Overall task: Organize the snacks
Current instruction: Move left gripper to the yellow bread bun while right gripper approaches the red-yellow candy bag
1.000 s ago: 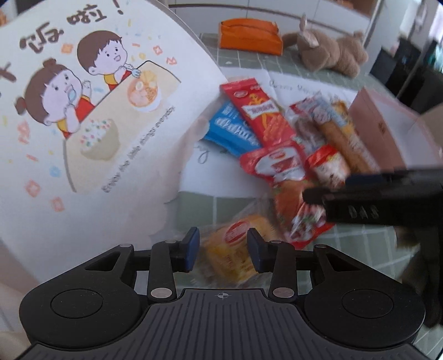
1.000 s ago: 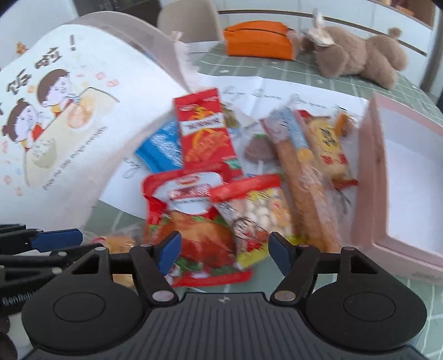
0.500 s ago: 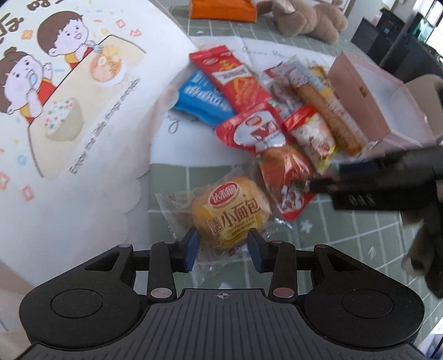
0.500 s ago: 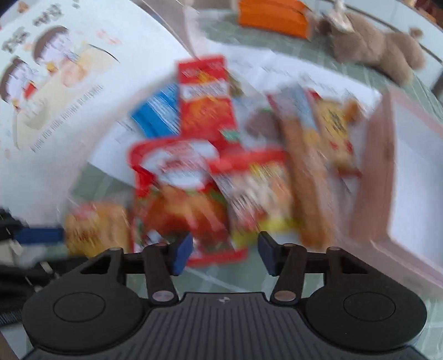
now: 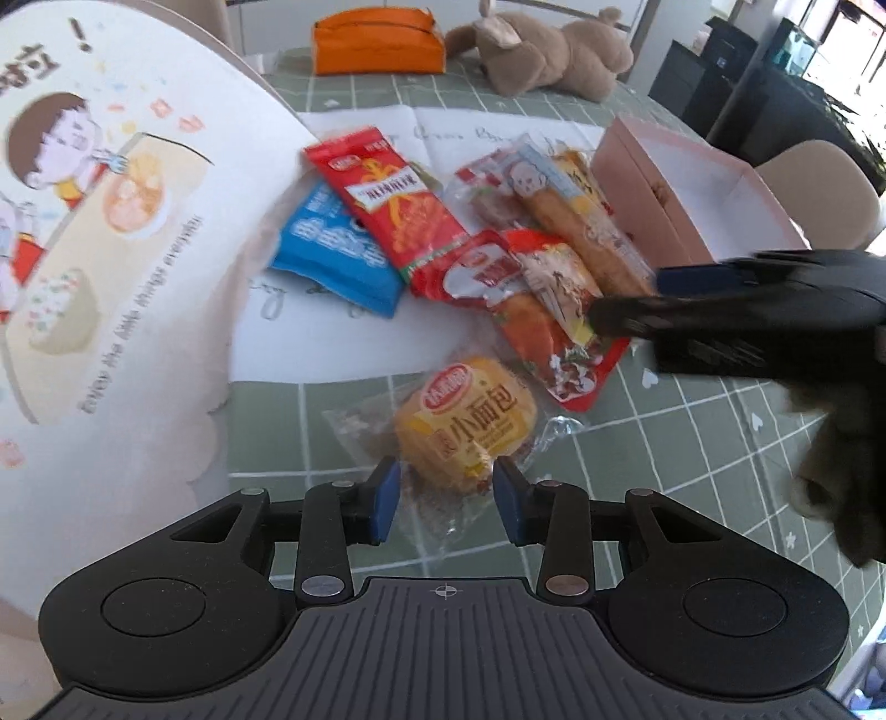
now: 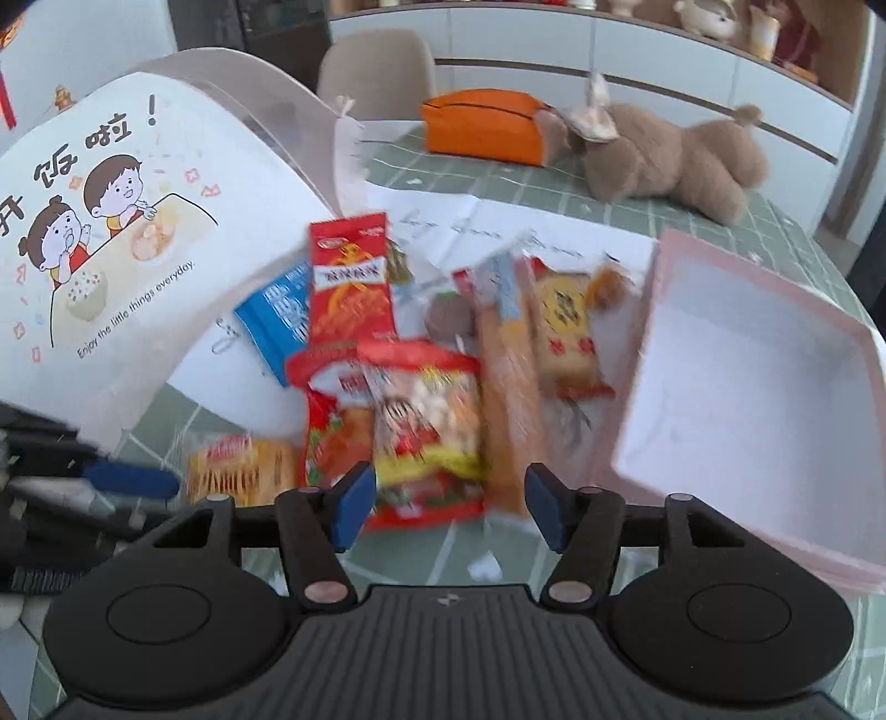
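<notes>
Hovering over the near edge of the snack pile, the left gripper has its blue pads either side of a small yellow bread bun in a clear wrapper; its jaws have just closed a little, yet gaps show on both sides and the pads do not press the bun, which lies flat on the green checked tablecloth. The right gripper is unclenched too, its jaws having just widened, with the lower end of a red-and-yellow snack packet between the pads and untouched by them. In the left wrist view that same gripper reaches in from the right as a dark blurred shape, its tips over the red packets.

Just beyond the bun, a red packet with a chicken picture lies partly under the red-and-yellow one. Behind these sit a blue packet, a long red packet overlapping it, a long sausage-like stick in clear wrap and a small yellow biscuit packet, all resting on white paper. To the left stands a large white bag printed with cartoon children. To the right, an open pink box touches the pile's edge. Farther back lie an orange pouch and a brown plush toy.
</notes>
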`<action>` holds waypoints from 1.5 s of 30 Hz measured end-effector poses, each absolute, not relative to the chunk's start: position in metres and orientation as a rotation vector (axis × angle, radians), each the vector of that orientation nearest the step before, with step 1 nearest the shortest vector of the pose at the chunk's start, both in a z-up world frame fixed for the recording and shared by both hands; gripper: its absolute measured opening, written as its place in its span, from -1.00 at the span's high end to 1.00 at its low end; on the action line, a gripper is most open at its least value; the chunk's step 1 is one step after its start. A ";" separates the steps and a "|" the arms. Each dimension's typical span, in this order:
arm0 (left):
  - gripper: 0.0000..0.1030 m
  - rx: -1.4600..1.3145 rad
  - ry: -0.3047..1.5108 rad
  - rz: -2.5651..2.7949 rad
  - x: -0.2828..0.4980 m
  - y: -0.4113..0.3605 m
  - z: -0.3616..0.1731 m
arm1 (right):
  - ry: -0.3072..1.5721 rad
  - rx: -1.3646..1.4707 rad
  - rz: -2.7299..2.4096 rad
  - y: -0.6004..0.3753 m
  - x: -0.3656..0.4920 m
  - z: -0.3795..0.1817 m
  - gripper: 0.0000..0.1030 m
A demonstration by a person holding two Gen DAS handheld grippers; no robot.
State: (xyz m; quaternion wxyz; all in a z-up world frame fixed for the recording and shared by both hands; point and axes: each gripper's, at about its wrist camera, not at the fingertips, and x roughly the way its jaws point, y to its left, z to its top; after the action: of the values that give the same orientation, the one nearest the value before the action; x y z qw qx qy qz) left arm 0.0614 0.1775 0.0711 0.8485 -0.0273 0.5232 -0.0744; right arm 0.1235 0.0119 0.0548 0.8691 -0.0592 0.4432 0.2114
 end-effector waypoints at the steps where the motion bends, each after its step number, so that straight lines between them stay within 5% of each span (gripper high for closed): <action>1: 0.20 -0.058 1.093 -0.155 0.059 0.180 0.076 | 0.930 -0.108 0.439 0.019 0.132 0.051 -0.18; 8: 0.20 0.128 1.031 -0.222 0.061 0.169 0.092 | 0.969 -0.105 0.407 0.051 0.160 0.028 -0.31; 12: 0.19 0.211 1.101 -0.291 0.073 0.152 0.068 | 1.024 -0.085 0.426 0.032 0.140 0.031 -0.03; 15: 0.00 0.261 1.098 -0.302 0.076 0.141 0.058 | 1.065 -0.080 0.403 0.005 0.120 0.029 0.06; 21: 0.18 0.173 1.091 -0.276 0.083 0.140 0.058 | 1.080 -0.137 0.307 -0.045 0.082 0.026 0.16; 23: 0.33 0.125 1.100 -0.264 0.081 0.140 0.060 | 1.081 -0.133 0.310 -0.055 0.074 0.028 0.11; 25: 0.52 0.051 1.124 -0.279 0.074 0.142 0.059 | 1.072 -0.092 0.325 -0.064 0.069 0.033 -0.29; 27: 0.60 -0.025 1.165 -0.334 0.063 0.142 0.056 | 1.034 -0.066 0.336 -0.070 0.066 0.041 -0.47; 42: 0.49 0.173 1.028 -0.251 0.066 0.126 0.079 | 1.052 0.049 0.265 -0.061 0.095 0.025 -0.50; 45: 0.27 0.243 1.053 -0.276 0.076 0.118 0.064 | 1.057 0.052 0.258 -0.066 0.092 0.023 -0.50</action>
State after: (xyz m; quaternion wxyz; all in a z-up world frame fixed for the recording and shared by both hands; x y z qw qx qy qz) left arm 0.0757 0.1175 0.0644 0.8486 0.1153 0.4995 -0.1308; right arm 0.0920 -0.0657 0.0232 0.8553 0.0246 0.5028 0.1225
